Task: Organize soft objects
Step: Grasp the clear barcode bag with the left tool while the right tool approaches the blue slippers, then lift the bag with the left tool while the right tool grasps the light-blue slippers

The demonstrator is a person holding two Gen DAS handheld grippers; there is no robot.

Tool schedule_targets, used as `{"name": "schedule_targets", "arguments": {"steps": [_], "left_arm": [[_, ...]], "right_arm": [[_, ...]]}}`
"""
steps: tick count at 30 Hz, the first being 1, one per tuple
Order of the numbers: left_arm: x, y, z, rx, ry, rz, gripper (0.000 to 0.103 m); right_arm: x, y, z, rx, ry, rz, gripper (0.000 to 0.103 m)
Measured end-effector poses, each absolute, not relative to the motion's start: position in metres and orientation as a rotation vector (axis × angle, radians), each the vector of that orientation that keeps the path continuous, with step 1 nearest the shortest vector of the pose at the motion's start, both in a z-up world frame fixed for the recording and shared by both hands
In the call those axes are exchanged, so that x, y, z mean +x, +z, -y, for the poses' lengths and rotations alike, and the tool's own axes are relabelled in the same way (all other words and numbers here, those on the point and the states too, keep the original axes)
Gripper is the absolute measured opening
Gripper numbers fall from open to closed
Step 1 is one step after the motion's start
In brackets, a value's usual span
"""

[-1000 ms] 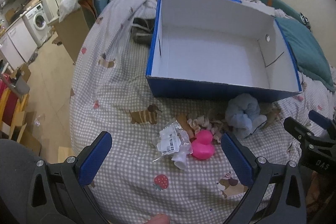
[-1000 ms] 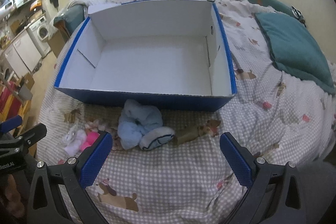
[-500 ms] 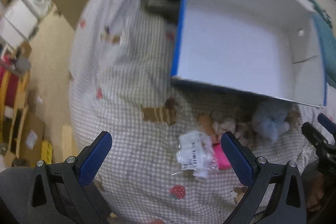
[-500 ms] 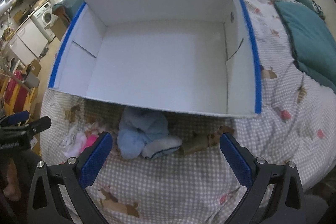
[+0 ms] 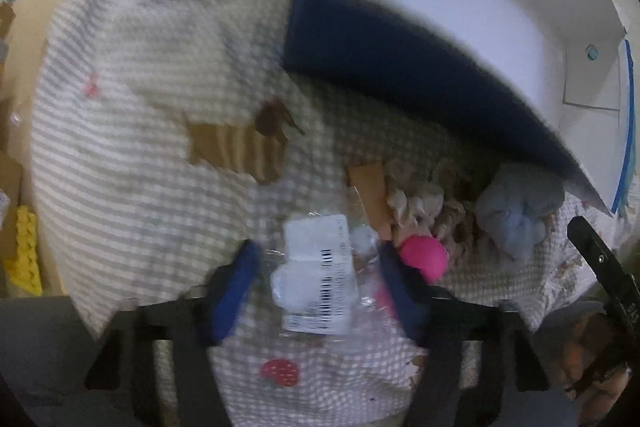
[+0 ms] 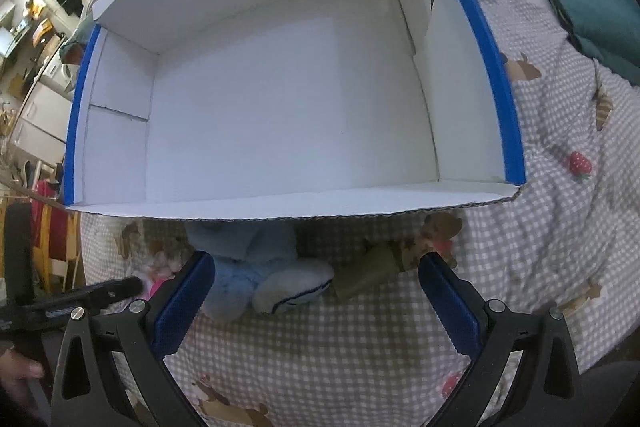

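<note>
Gingham bedspread (image 6: pixel 360 355) underneath it all, and on it the big blue-and-white box (image 6: pixel 280 115), open and bare inside. Just below the box's near wall lies the pale blue plush (image 6: pixel 256 279), with the pink toy (image 5: pixel 424 257) beside it. Right gripper (image 6: pixel 316 303) gapes wide around the plush, no contact. Left gripper (image 5: pixel 316 287) is closing on the clear labelled packet (image 5: pixel 320 283), packet between its jaws, blurry.
</note>
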State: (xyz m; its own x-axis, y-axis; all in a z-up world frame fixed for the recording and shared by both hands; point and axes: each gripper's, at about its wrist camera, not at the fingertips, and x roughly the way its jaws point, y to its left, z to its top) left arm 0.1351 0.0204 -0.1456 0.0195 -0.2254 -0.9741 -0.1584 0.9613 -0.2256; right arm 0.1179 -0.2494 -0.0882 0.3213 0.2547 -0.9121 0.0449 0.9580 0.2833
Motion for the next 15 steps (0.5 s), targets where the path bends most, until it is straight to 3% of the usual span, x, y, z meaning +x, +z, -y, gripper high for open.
{"name": "schedule_targets", "arguments": {"steps": [15], "left_arm": [[0.133, -0.107, -0.065, -0.318, 0.053, -1.390, 0.037]], "right_arm": [[0.120, -0.096, 0.242, 0.246, 0.127, -1.254, 0.103]]}}
